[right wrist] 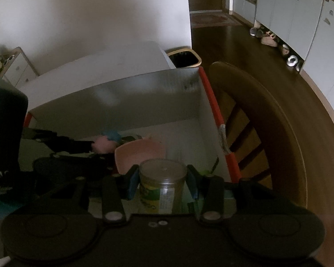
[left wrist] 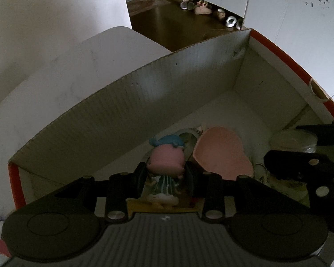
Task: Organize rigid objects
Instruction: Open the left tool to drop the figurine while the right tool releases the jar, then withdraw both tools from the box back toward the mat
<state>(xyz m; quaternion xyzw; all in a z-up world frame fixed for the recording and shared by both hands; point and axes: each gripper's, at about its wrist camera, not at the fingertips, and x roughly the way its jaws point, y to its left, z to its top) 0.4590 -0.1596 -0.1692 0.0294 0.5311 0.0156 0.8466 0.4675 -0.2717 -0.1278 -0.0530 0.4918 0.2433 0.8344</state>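
Note:
My left gripper [left wrist: 165,174] is shut on a small toy figure [left wrist: 165,166] with a pink head, a blue whale-shaped hat and a striped green outfit, held over the inside of a white cardboard box [left wrist: 144,102] with orange outer sides. A clear plastic jar [right wrist: 162,187] with a yellow-green label sits between the pads of my right gripper [right wrist: 162,180], also over the box [right wrist: 144,93]. A pink heart-shaped dish [left wrist: 222,153] lies in the box, the dish [right wrist: 138,154] showing just beyond the jar. The right gripper [left wrist: 300,166] reaches in from the right edge.
A white table [left wrist: 62,75] holds the box. A dark wooden chair [right wrist: 262,129] stands right of the box, with a black bin [right wrist: 183,59] behind. Shoes [left wrist: 202,9] line white cabinets across a dark floor. Other small items lie under the dish.

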